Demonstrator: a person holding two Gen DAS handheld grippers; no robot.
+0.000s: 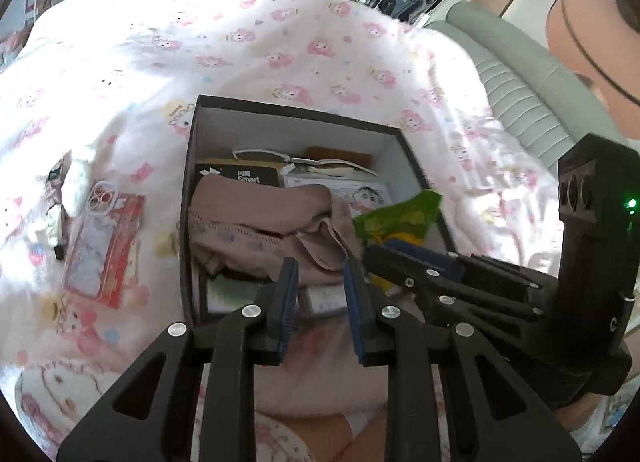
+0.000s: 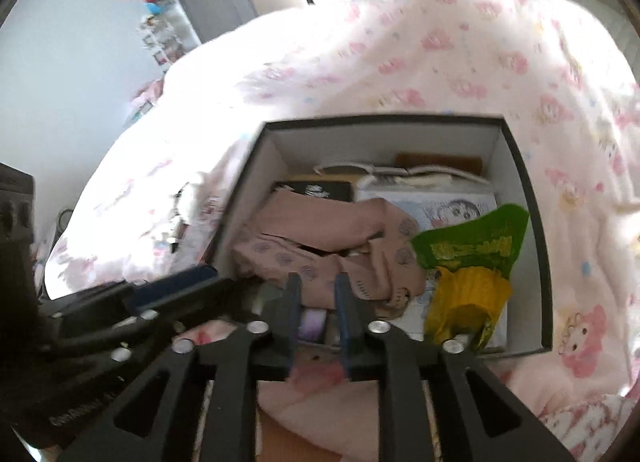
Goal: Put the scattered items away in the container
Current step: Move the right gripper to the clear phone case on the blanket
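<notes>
Both claws, left (image 1: 320, 282) and right (image 2: 316, 294), hover apart and empty at the box's (image 1: 192, 181) near edge; the phone case (image 1: 96, 229), left of the box, waits.

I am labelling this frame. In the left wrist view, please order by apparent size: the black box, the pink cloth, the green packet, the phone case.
1. black box
2. pink cloth
3. phone case
4. green packet

The last two look nearly alike, and the packet is partly hidden by the right tongs, so their order is unsure.
</notes>
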